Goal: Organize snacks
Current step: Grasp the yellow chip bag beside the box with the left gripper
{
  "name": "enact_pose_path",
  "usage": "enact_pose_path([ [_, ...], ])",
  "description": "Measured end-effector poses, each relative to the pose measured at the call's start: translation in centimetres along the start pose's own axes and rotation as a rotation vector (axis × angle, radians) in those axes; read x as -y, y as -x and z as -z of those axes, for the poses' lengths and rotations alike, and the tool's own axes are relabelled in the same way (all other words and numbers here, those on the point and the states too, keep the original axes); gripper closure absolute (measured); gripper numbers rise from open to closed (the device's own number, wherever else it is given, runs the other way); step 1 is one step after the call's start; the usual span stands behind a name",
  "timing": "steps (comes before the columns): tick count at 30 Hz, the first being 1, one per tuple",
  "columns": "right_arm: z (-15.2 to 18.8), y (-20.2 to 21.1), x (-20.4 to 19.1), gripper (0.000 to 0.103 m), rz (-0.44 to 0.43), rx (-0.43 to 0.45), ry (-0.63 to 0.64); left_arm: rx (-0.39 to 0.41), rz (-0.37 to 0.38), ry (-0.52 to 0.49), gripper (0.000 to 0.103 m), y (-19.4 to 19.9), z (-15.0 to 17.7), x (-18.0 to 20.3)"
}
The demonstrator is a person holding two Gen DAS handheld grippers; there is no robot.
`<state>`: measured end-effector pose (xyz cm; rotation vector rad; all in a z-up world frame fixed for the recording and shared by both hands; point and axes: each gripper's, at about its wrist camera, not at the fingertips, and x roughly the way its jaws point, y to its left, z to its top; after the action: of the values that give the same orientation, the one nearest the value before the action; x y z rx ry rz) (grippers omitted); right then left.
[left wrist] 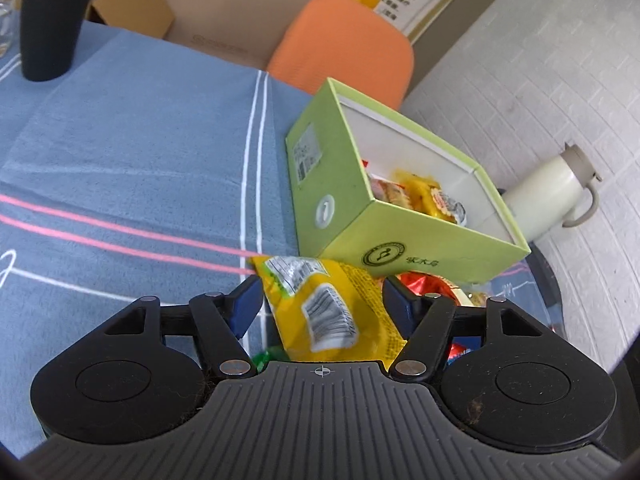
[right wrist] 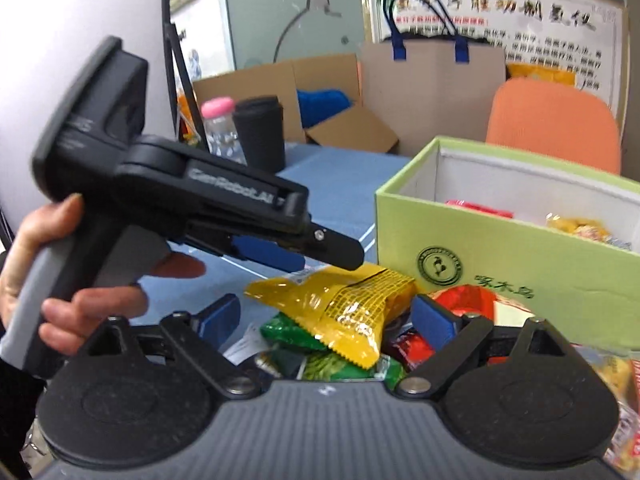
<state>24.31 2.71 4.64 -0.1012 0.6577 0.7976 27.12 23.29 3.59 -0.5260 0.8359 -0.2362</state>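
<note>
Left gripper [left wrist: 320, 300] is straddling the yellow packet [left wrist: 320, 308] atop the snack pile by the table's edge, jaws apart; right gripper [right wrist: 328, 316] is hovering agape; squeeze mid-packet, then lift into the green box [left wrist: 400, 236].

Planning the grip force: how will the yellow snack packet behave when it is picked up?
The yellow snack packet looks crinkly and glossy, so it is probably floppy, light and somewhat slippery. Lying atop the loose green packets, it may slide when nudged.
</note>
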Motion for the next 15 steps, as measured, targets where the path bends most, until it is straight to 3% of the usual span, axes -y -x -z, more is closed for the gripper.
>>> enact_pose_path([
  [8, -0.5, -2.1, -0.7, 0.010, 0.043, -0.049, 0.038, -0.070, 0.063, -0.007, 0.046, -2.3, -0.4, -1.0],
  [11, -0.6, -2.9, -1.2, 0.010, 0.060, -0.063, 0.051, -0.081, 0.077, 0.000, 0.055, -3.1, 0.0, -1.1],
  [13, -0.6, -2.2, -1.4, 0.010, 0.031, -0.046, 0.046, -0.071, 0.087, 0.003, 0.070, -2.6, 0.2, -1.3],
  [15, -0.4, -1.2, -1.5, 0.010, 0.005, -0.024, 0.038, -0.056, 0.097, 0.001, 0.076, -1.4, 0.6, -1.5],
])
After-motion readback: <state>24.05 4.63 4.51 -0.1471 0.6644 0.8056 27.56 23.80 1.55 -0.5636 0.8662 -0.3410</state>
